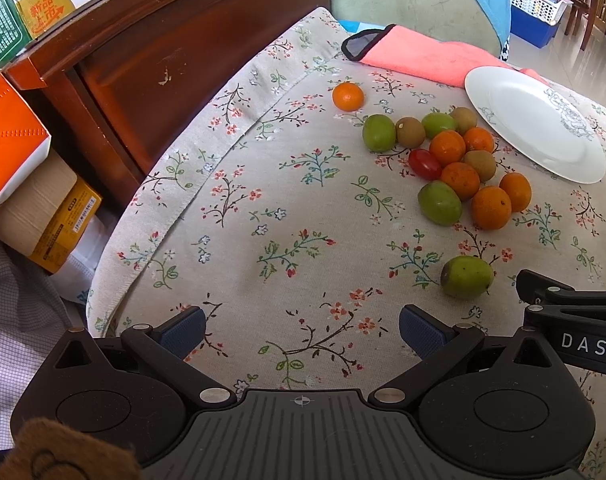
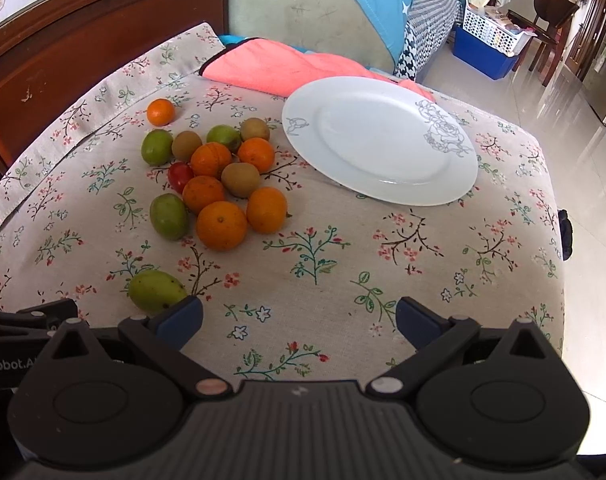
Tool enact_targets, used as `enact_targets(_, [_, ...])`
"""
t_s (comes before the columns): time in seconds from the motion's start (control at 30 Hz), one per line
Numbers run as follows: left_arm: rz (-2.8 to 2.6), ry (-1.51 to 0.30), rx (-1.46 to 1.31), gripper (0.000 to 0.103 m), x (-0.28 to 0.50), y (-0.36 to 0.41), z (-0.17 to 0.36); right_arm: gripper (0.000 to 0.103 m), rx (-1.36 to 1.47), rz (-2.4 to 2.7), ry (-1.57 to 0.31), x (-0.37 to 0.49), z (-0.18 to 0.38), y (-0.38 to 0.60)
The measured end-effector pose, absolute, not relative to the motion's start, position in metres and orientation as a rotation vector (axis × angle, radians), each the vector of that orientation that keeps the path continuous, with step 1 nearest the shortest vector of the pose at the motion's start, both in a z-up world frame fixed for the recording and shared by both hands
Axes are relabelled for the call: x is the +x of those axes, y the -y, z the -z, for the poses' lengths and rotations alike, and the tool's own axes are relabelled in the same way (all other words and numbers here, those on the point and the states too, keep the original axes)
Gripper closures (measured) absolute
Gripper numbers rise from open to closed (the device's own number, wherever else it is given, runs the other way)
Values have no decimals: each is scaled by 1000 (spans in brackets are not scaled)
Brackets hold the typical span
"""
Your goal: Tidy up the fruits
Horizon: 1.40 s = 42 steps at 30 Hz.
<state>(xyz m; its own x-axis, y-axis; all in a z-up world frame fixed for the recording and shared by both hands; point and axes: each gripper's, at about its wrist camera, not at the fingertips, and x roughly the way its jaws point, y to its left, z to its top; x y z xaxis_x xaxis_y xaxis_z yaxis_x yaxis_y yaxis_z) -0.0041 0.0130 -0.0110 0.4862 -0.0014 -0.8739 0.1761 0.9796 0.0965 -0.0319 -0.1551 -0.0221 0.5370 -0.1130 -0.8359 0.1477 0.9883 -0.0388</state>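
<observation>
Two hand-held grippers hover low over a floral-print tablecloth (image 2: 323,248), the left gripper (image 1: 301,330) and the right gripper (image 2: 299,320) both spread wide with nothing between their blue pads. A loose heap of small round fruit (image 2: 219,176), made up of orange citrus, green plum-like fruit, brown kiwis and one red cherry tomato (image 2: 180,176), lies beside the bare white ceramic plate with a grey rose motif (image 2: 443,188), with a lone green oval fruit (image 2: 155,290) nearest the grippers and a single small orange (image 2: 160,112) at the far edge. The fruit looks light, smooth and prone to rolling; the tomato and kiwis seem soft, so a gentle pinch across the widest middle would likely suit best.
</observation>
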Motion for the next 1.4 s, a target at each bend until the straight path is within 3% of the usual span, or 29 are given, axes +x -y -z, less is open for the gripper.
enact_targets(0.73, [144, -1049, 129, 0, -6, -16, 10, 1, 49, 165, -982, -42, 19, 179])
enact_targets(1.23, [320, -960, 123, 0, -19, 18, 10, 1, 245, -45, -970, -25, 2, 236])
enact_targets(1.33, [323, -951, 90, 0, -15, 21, 12, 10, 201, -79, -956, -19, 3, 234])
enact_targets(1.4, [322, -946, 72, 2, -15, 22, 13, 23, 203, -109, -945, -15, 6, 232])
